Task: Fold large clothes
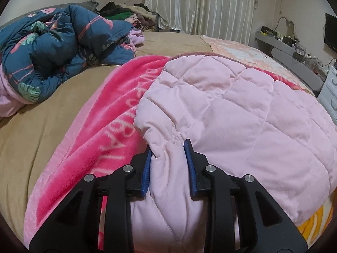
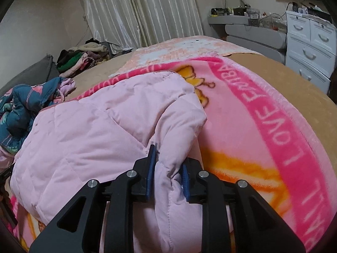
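Bunched between the blue pads (image 1: 147, 168) of the left gripper (image 1: 168, 162), a thick fold of the pale pink quilted jacket (image 1: 231, 113) is gripped, the jaws kept fairly wide apart by the padding; the right gripper (image 2: 168, 164) is likewise closed upon a gathered fold of the jacket (image 2: 88, 130), its jaws narrowed but not meeting. The garment is spread across a pink fleece blanket (image 2: 252, 113) on the tan bed (image 1: 42, 126), reaching away from both grippers toward 12 o'clock. The step in hand is judged to be the carrying of the near edge over the far part. For a clean fold, both grippers should be raised together and kept level, and the edge drawn taut between them before it is laid down, since such padding is likely to slump and slip. A crumpled blue floral duvet (image 1: 52, 52) lies at 10 o'clock in the left view, near the jacket's far end, and might be brushed. A clothes heap (image 2: 80, 59), curtains (image 2: 137, 10) and white drawers (image 2: 311, 48) stand well clear.
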The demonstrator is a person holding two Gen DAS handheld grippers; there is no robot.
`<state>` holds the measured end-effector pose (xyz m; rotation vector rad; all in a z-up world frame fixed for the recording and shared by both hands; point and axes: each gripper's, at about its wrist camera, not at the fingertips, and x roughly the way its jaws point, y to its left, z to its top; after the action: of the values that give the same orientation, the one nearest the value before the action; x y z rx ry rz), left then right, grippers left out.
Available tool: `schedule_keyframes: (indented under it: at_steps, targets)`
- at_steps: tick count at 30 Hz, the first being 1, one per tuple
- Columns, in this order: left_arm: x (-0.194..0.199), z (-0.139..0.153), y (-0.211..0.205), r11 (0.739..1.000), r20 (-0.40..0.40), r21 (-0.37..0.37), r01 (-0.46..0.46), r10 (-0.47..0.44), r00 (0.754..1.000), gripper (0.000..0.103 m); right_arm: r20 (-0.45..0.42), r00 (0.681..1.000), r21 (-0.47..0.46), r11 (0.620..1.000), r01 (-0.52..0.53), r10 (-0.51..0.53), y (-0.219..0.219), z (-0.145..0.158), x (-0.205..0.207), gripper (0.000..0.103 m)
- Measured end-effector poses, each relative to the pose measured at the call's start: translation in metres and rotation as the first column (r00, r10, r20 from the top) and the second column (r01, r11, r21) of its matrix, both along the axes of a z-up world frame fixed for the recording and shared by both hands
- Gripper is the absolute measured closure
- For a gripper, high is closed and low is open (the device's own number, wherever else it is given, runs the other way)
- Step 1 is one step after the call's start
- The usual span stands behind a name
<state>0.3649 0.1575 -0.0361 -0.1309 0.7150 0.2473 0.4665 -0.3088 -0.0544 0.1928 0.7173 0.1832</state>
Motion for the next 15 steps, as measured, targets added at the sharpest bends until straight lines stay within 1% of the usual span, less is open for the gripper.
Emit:
schedule_keyframes:
  at_steps: [4, 6, 7, 8, 9, 10, 11, 12, 13, 14, 15]
  targets:
    - [-0.001, 0.000, 0.001, 1.000, -0.005, -0.017, -0.009, 0.009, 1.000, 0.080, -0.014, 1.000, 0.026, 0.999, 0.020, -0.020, -0.005, 0.003, -0.006, 0.075]
    - [-0.002, 0.003, 0.002, 1.000, -0.007, -0.025, -0.016, 0.016, 1.000, 0.079, -0.018, 0.999, 0.036, 0.999, 0.033, -0.033, -0.008, 0.005, -0.010, 0.066]
    - [-0.002, 0.004, 0.003, 0.999, -0.007, -0.029, -0.019, 0.019, 1.000, 0.078, -0.020, 0.999, 0.042, 0.998, 0.041, -0.040, -0.010, 0.006, -0.012, 0.064]
    - [-0.003, 0.005, 0.004, 0.999, -0.007, -0.033, -0.023, 0.023, 1.000, 0.078, -0.020, 0.999, 0.048, 0.998, 0.045, -0.044, -0.011, 0.007, -0.013, 0.059]
    - [-0.004, 0.008, 0.005, 0.999, -0.006, -0.037, -0.026, 0.026, 1.000, 0.077, -0.020, 0.999, 0.054, 0.997, 0.051, -0.050, -0.013, 0.008, -0.015, 0.051]
    - [-0.005, 0.009, 0.006, 0.999, -0.006, -0.041, -0.028, 0.028, 1.000, 0.075, -0.020, 0.998, 0.058, 0.997, 0.058, -0.057, -0.014, 0.009, -0.017, 0.046]
    - [-0.006, 0.011, 0.006, 0.999, -0.005, -0.043, -0.031, 0.031, 1.000, 0.073, -0.021, 0.998, 0.066, 0.996, 0.067, -0.065, -0.015, 0.011, -0.020, 0.033]
    - [-0.007, 0.013, 0.007, 0.998, -0.003, -0.045, -0.032, 0.032, 0.999, 0.069, -0.019, 0.997, 0.074, 0.995, 0.072, -0.071, -0.015, 0.012, -0.023, 0.025]
    - [-0.009, 0.015, 0.007, 0.998, 0.001, -0.050, -0.033, 0.033, 0.999, 0.064, -0.017, 0.997, 0.082, 0.994, 0.079, -0.078, -0.016, 0.014, -0.026, 0.022]
    - [-0.011, 0.018, 0.007, 0.998, 0.005, -0.054, -0.033, 0.033, 0.999, 0.061, -0.014, 0.997, 0.088, 0.993, 0.081, -0.081, -0.016, 0.016, -0.029, 0.018]
    - [-0.012, 0.021, 0.007, 0.998, 0.009, -0.054, -0.034, 0.035, 0.999, 0.057, -0.010, 0.997, 0.090, 0.992, 0.083, -0.083, -0.016, 0.017, -0.032, 0.013]
